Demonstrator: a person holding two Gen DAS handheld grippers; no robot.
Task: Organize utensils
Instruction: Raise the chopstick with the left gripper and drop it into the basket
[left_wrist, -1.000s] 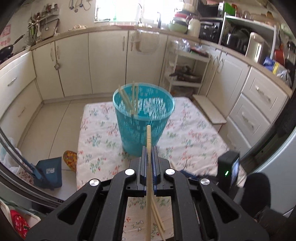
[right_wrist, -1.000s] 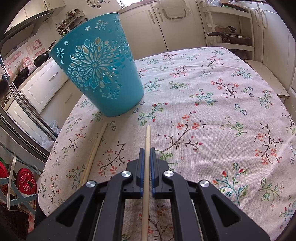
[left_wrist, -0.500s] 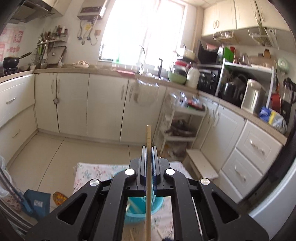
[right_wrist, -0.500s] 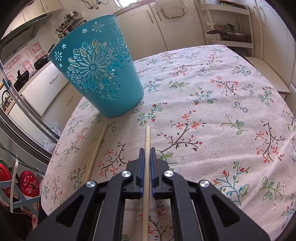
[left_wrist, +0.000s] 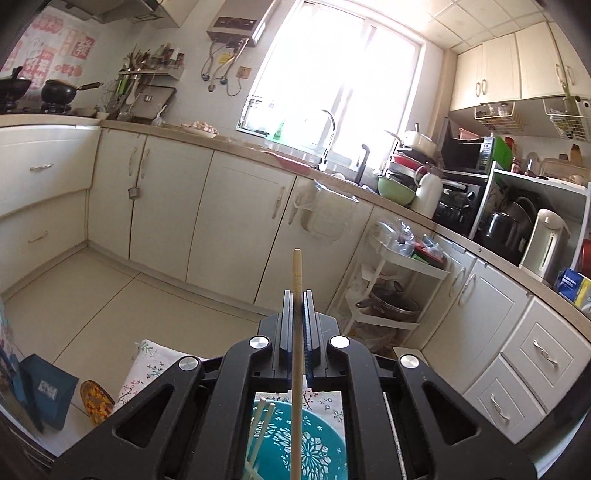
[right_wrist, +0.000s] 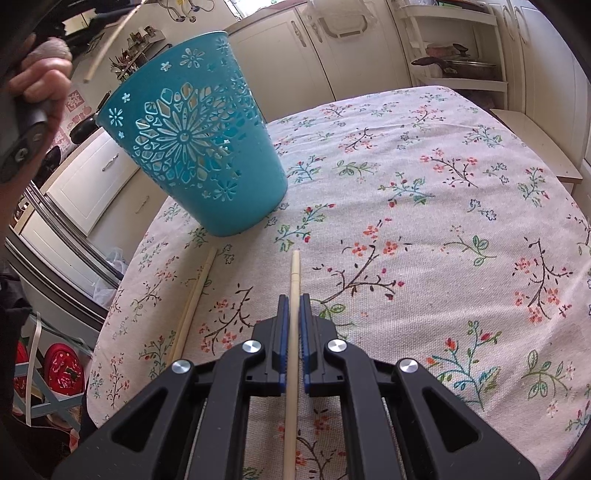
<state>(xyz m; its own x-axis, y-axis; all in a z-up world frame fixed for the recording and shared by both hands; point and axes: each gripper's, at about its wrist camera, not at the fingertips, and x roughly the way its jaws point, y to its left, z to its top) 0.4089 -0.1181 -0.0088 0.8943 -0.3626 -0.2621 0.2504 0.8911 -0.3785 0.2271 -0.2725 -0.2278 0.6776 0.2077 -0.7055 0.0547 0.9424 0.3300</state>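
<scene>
Fingers: left gripper (left_wrist: 295, 306) clamps a chopstick (left_wrist: 296, 354) above the teal basket (left_wrist: 295, 443), poised for dropping in | right gripper (right_wrist: 291, 310) pinches a second chopstick (right_wrist: 294, 280) over the tablecloth (right_wrist: 424, 221), waiting | basket at 11 o'clock | loose chopstick (right_wrist: 192, 302) at 9 o'clock

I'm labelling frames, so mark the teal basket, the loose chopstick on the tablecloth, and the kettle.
teal basket (right_wrist: 195, 147), right wrist view, patterned side wall.
loose chopstick (right_wrist: 194, 299), right wrist view, mid-shaft.
kettle (left_wrist: 545, 243), left wrist view, body.

Floral tablecloth (right_wrist: 424, 192), white cabinets (left_wrist: 236, 221)
</scene>
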